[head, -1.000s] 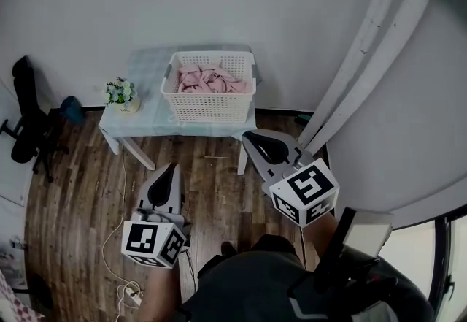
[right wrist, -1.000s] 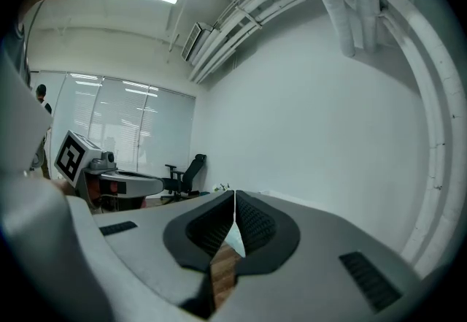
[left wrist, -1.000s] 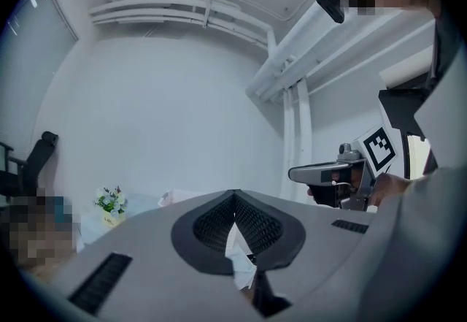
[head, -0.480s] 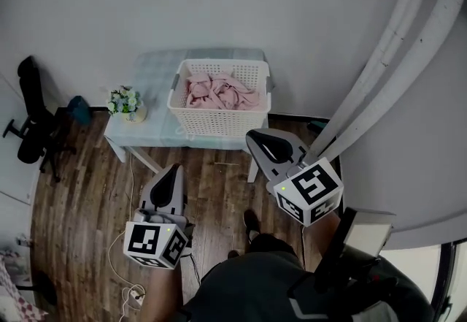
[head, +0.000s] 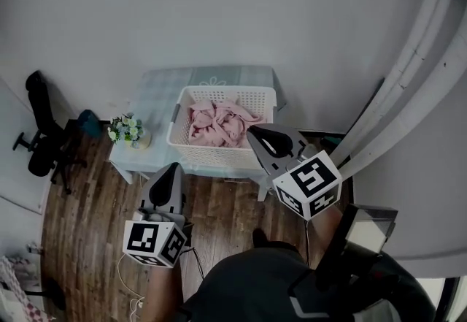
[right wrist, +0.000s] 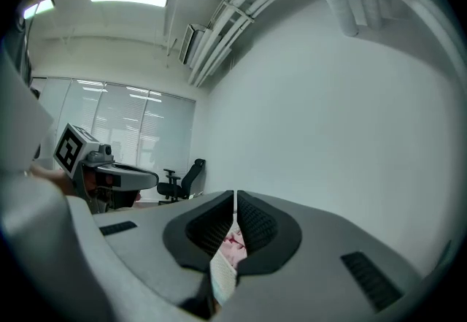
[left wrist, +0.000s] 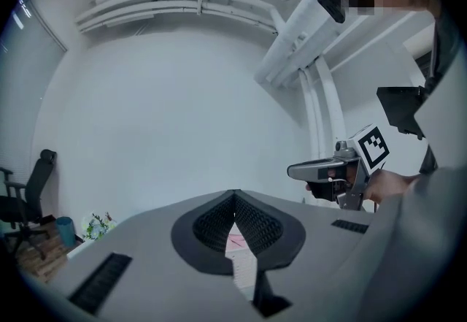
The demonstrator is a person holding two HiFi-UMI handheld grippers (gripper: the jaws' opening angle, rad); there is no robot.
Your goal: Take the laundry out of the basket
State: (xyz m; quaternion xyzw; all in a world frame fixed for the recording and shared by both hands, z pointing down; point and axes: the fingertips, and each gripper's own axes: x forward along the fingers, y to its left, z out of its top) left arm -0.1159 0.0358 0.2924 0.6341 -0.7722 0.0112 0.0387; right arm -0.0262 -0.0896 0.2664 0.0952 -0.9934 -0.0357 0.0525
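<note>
A white slatted basket (head: 197, 149) stands on a small pale-blue table (head: 157, 94) against the wall, with pink laundry (head: 219, 123) heaped inside. My right gripper (head: 253, 135) is shut and empty, and its tip shows over the basket's front right corner. My left gripper (head: 174, 166) is also shut and empty, held lower, in front of the table's near edge. In the left gripper view, the shut jaws frame a sliver of the pink laundry (left wrist: 237, 240), and the right gripper (left wrist: 321, 169) shows to the right. The right gripper view shows the laundry (right wrist: 233, 244) and basket (right wrist: 222, 273) through the jaw gap.
A small pot of flowers (head: 128, 131) sits on the table's left front corner. A black office chair (head: 44, 134) stands on the wooden floor at left. A white curved column (head: 408, 87) rises at right. A cable (head: 139, 302) lies on the floor near my feet.
The table and basket have come nearer and lower in the head view. The right gripper tip now overlaps the basket's corner, where before it was short of the table. Both grippers stay shut.
</note>
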